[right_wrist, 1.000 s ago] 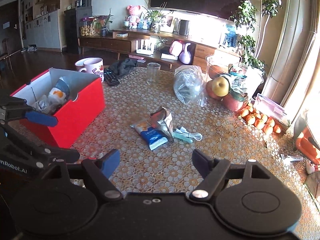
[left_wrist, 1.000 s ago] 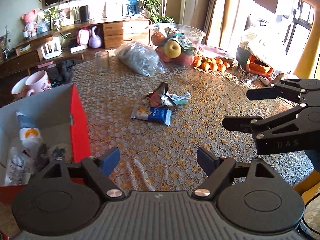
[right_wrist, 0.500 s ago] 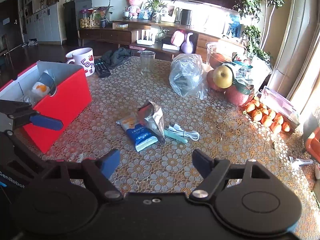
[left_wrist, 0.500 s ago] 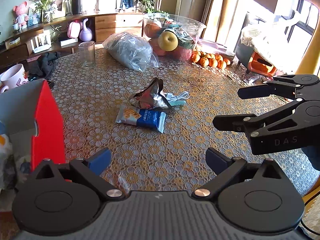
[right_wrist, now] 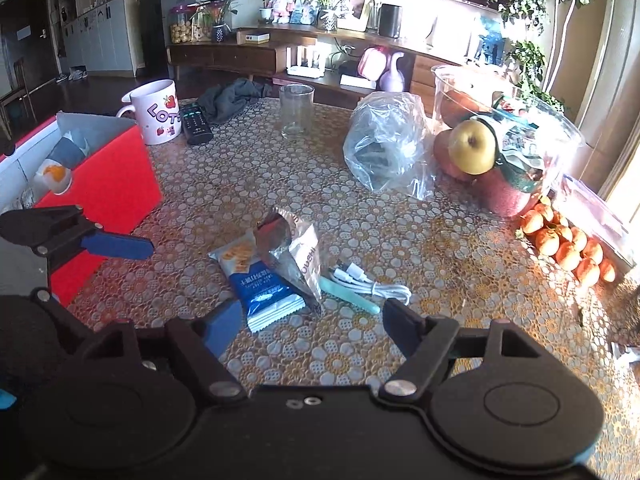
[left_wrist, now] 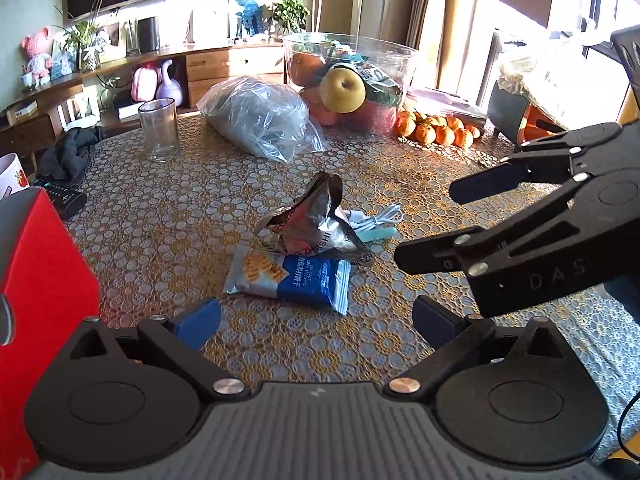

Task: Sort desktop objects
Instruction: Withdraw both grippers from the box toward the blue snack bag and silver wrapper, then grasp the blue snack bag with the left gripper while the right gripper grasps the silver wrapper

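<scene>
A blue and silver snack packet [left_wrist: 288, 276] lies flat mid-table, also in the right wrist view [right_wrist: 260, 280]. A crumpled silver wrapper [left_wrist: 316, 220] [right_wrist: 292, 248] rests against it. A white cable [left_wrist: 376, 216] [right_wrist: 368, 280] and a teal stick [right_wrist: 348, 296] lie beside them. My left gripper [left_wrist: 316, 320] is open and empty, just short of the packet. My right gripper [right_wrist: 316, 324] is open and empty, close in front of the packet and cable; it shows from the side in the left wrist view [left_wrist: 432, 224]. A red box [right_wrist: 108, 188] holding sorted items stands at the left.
A clear glass [right_wrist: 296, 110], a plastic bag [right_wrist: 386, 144], a glass fruit bowl [right_wrist: 508, 120] and tangerines [right_wrist: 568, 244] stand at the back and right. A white mug [right_wrist: 154, 110] and a remote [right_wrist: 194, 124] sit behind the box.
Both grippers have moved forward toward the packet and wrapper, which now look larger and closer. The red box has slid toward the left edge of the left wrist view. Both stay open.
</scene>
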Motion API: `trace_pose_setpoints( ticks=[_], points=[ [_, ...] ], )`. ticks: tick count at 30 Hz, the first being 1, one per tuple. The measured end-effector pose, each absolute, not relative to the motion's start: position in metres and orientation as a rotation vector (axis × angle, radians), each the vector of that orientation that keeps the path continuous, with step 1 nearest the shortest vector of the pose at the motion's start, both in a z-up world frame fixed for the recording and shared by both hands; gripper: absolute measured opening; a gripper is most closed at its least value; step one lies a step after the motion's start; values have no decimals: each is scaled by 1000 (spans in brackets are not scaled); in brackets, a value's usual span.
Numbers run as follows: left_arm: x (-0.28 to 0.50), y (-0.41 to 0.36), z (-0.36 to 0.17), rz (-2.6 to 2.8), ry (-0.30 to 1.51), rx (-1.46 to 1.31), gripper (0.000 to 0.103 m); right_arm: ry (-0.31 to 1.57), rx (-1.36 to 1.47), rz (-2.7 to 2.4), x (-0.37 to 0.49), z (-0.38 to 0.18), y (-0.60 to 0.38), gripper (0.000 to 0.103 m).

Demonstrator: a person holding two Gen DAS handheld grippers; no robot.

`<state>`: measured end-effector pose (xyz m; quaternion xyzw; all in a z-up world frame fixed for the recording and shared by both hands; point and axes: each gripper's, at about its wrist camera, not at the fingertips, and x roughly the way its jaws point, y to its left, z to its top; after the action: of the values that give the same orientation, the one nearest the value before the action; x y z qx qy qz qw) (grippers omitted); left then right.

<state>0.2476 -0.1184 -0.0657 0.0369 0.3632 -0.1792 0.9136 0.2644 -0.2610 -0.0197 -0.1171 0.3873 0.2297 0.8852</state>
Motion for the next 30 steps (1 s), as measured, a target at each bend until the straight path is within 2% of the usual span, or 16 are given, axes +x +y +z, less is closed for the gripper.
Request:
trace_pose_setpoints(
  ticks=[17,30],
  points=[
    [279,-128,-96,-333,692,103,103,835,-279,570,304,-45,-238,76],
    [305,-119,-113,-333,744,60,103,853,-260,585,328,-58,-226,72]
  ],
)
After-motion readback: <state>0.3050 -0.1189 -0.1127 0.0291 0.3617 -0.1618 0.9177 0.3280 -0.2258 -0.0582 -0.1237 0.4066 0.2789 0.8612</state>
